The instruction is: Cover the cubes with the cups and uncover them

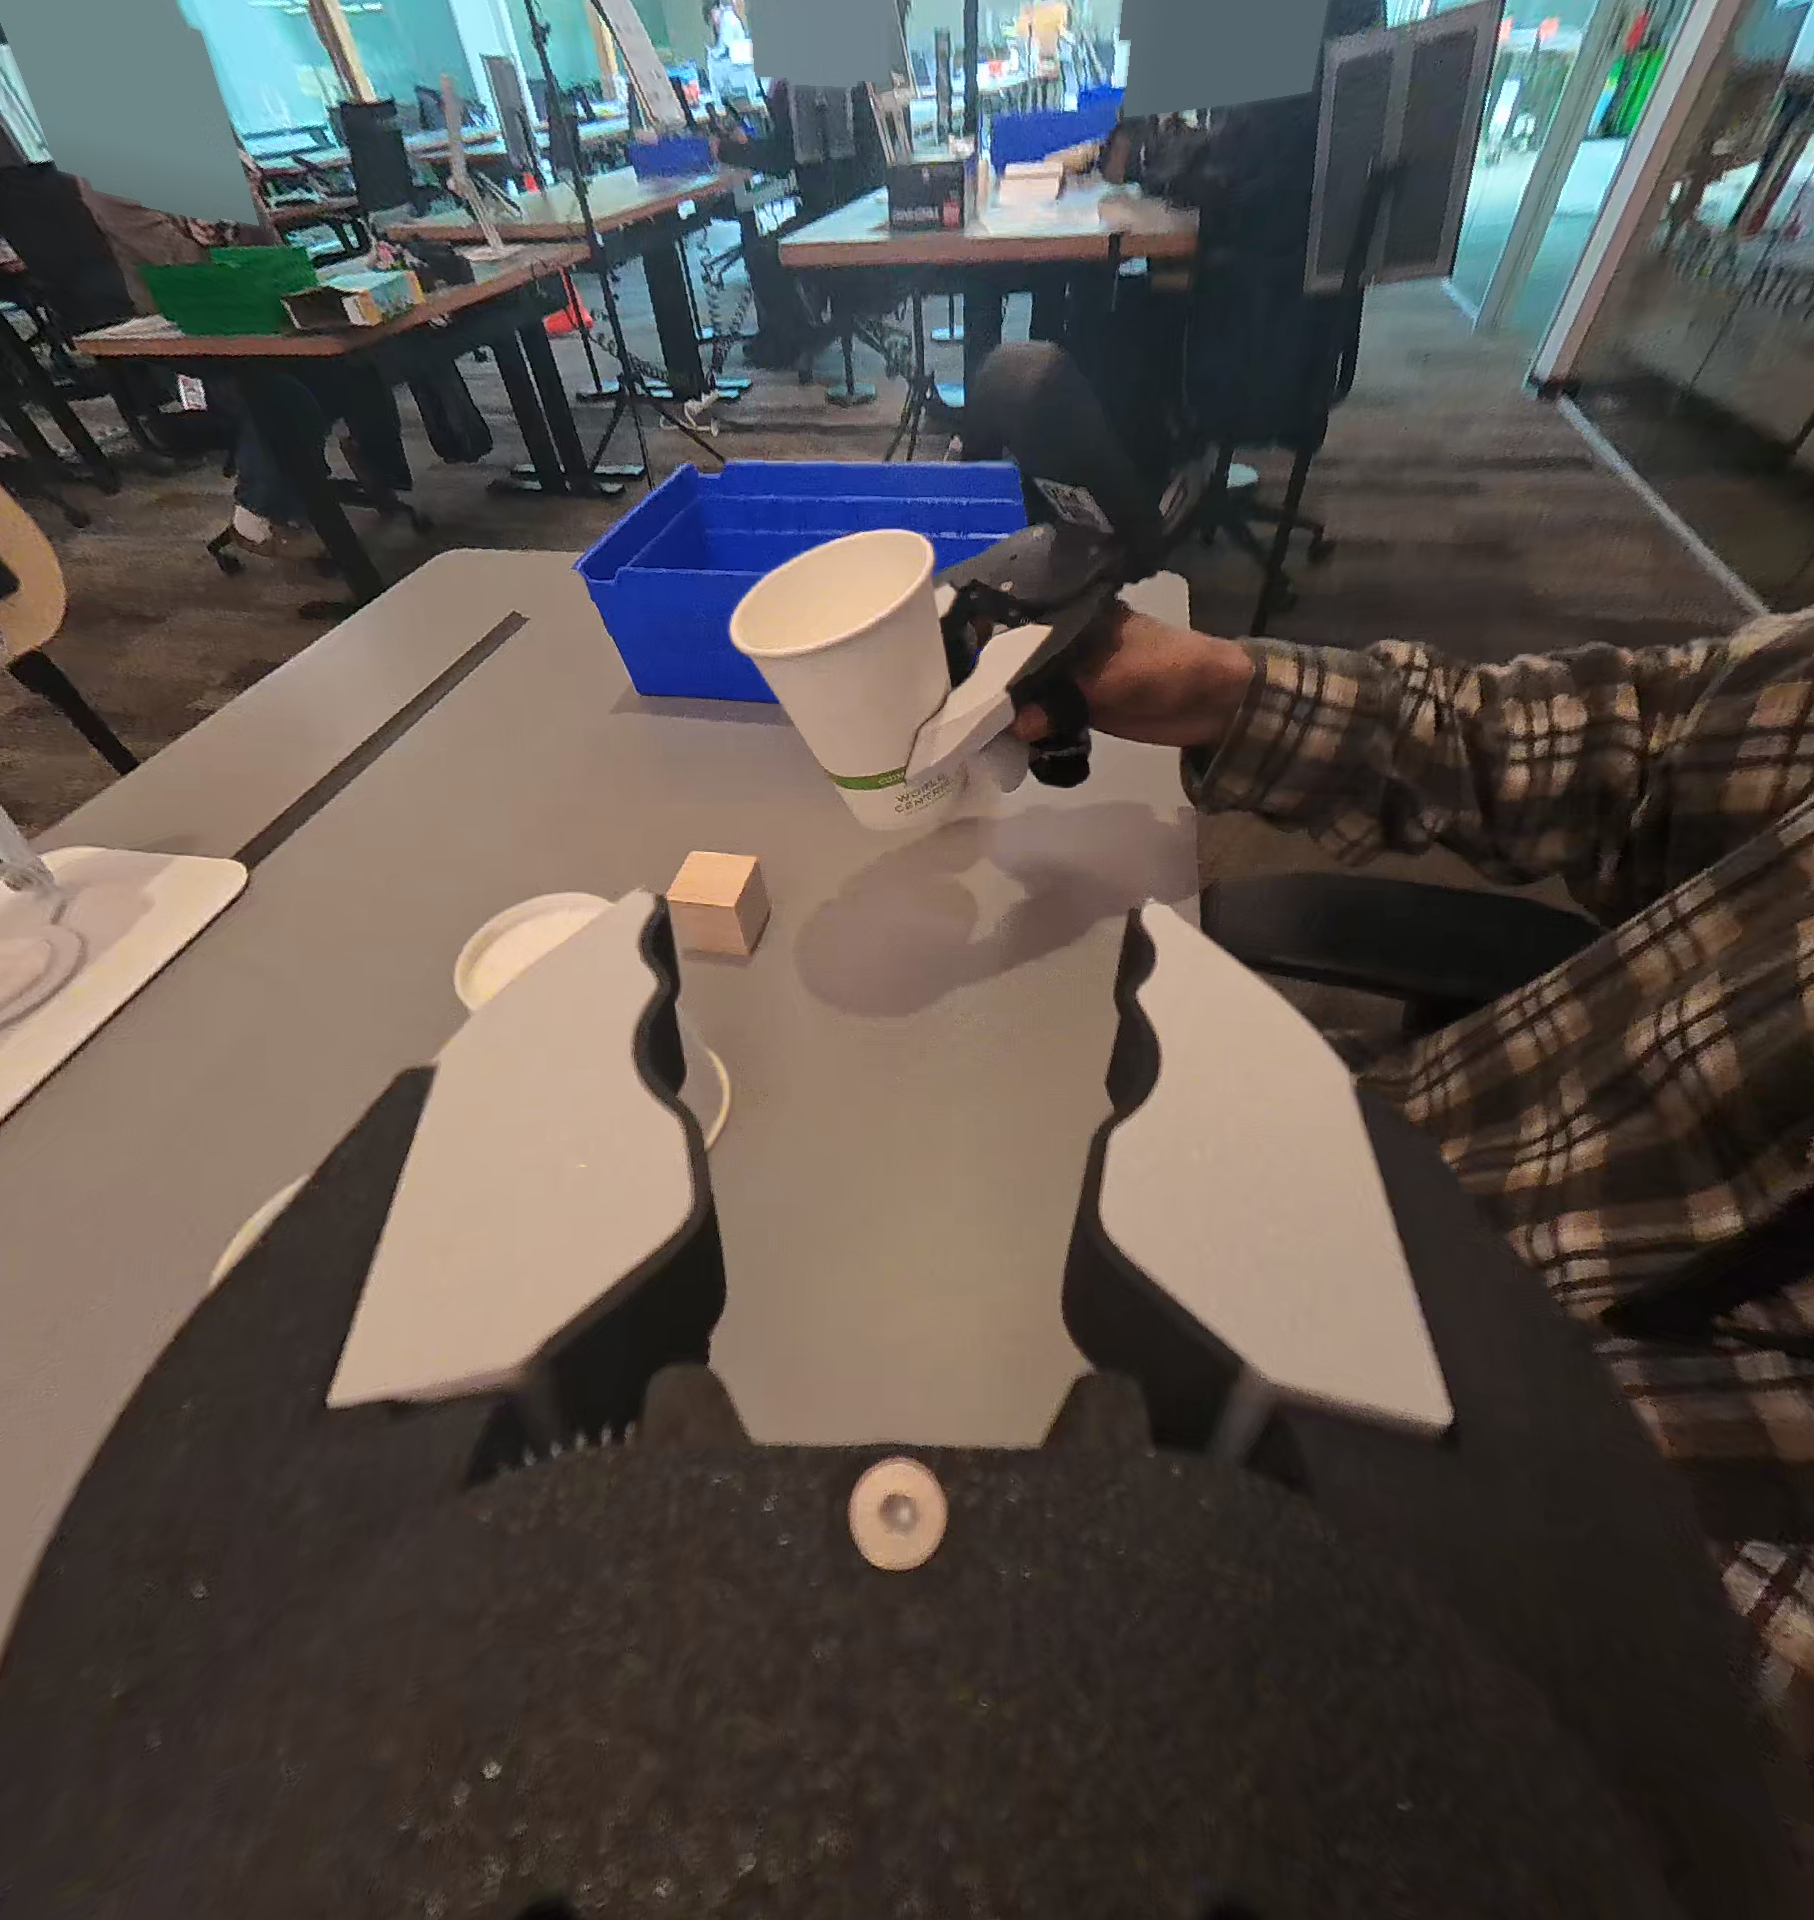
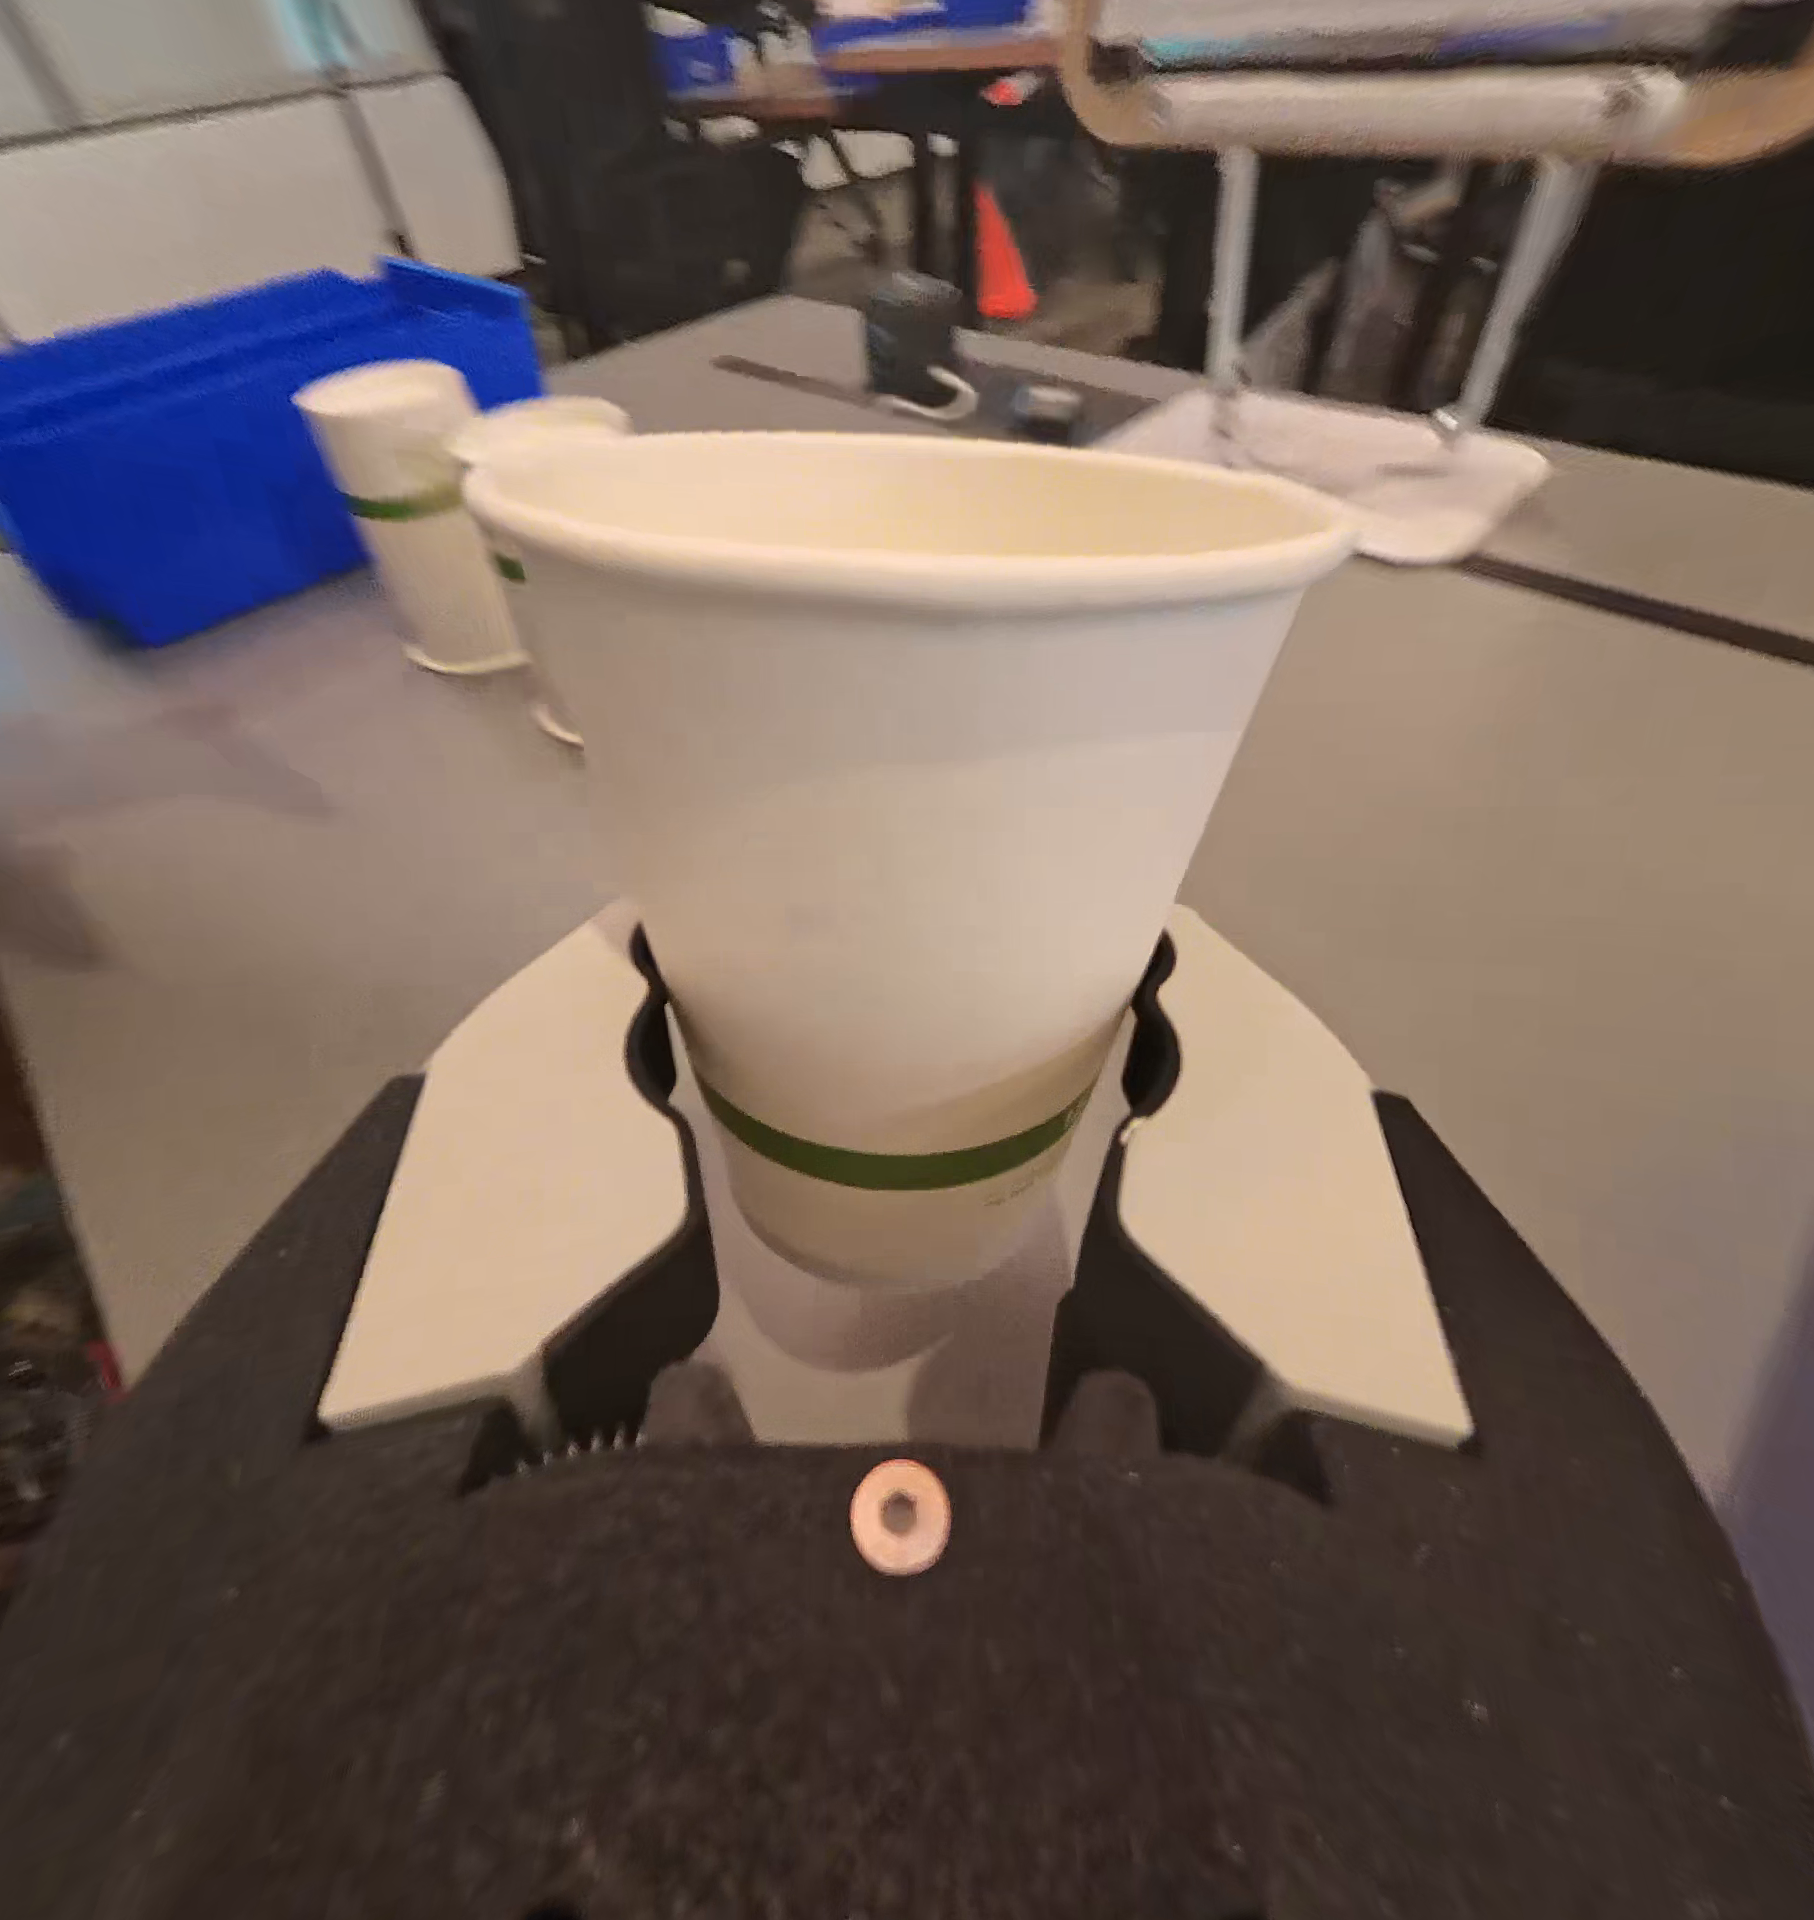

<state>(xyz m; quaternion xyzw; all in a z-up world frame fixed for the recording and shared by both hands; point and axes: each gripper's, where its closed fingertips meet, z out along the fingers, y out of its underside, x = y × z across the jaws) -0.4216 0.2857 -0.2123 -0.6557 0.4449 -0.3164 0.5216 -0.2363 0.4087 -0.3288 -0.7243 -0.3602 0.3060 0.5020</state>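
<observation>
A wooden cube (image 1: 718, 902) sits uncovered on the grey table (image 1: 882, 1195). My left gripper (image 1: 898, 914) is open and empty, low over the table, with the cube just beyond its left finger. An upside-down white cup (image 1: 525, 935) stands left of the cube, partly hidden by that finger. My right gripper (image 1: 944, 769) is shut on the base of a white paper cup with a green band (image 1: 851, 665), held tilted above the table to the right of and beyond the cube. In the right wrist view this gripper (image 2: 903, 997) clamps the cup (image 2: 903, 748). Two upside-down cups (image 2: 415, 520) stand behind it.
A blue bin (image 1: 799, 561) (image 2: 176, 436) stands at the table's far edge. A white stand base (image 1: 82, 935) (image 2: 1350, 468) sits at the left. A person's plaid sleeve (image 1: 1557, 748) reaches in from the right. Another cup rim (image 1: 259, 1226) shows beside my left gripper body.
</observation>
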